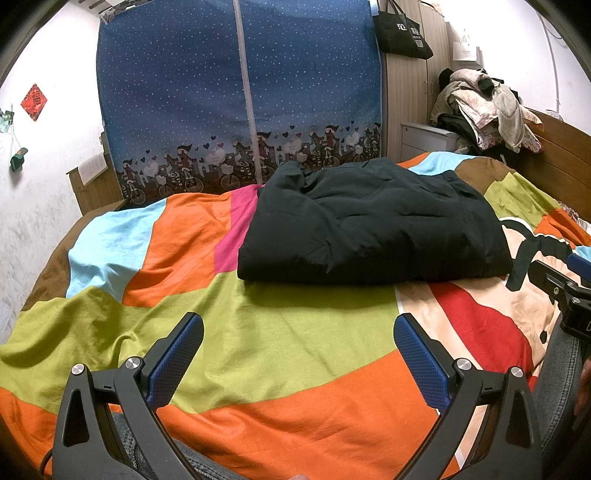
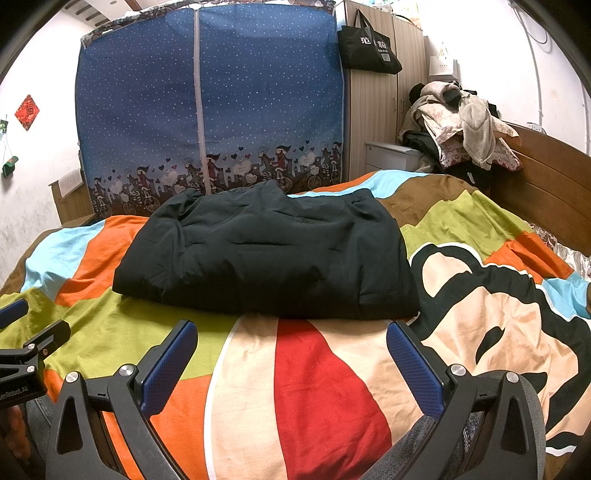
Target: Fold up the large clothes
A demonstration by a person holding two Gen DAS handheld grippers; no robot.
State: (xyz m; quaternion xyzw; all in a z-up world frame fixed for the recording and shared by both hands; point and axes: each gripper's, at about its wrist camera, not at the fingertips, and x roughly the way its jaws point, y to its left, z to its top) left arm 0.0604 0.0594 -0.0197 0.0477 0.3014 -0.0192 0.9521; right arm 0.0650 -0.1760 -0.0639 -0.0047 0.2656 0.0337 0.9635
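A dark padded garment (image 1: 373,225) lies folded into a thick rectangle on the colourful bedspread (image 1: 280,332); it also shows in the right wrist view (image 2: 269,254). My left gripper (image 1: 298,332) is open and empty, held low over the bedspread in front of the garment's near edge, apart from it. My right gripper (image 2: 291,338) is open and empty, also just in front of the garment's near edge. The right gripper shows at the right edge of the left wrist view (image 1: 569,288); the left gripper shows at the left edge of the right wrist view (image 2: 22,343).
A blue fabric wardrobe (image 1: 240,96) stands behind the bed. A pile of clothes (image 1: 487,110) sits on a white cabinet at the back right. A wooden headboard (image 1: 554,155) lines the right side. A black bag (image 1: 400,31) hangs on a wooden wardrobe.
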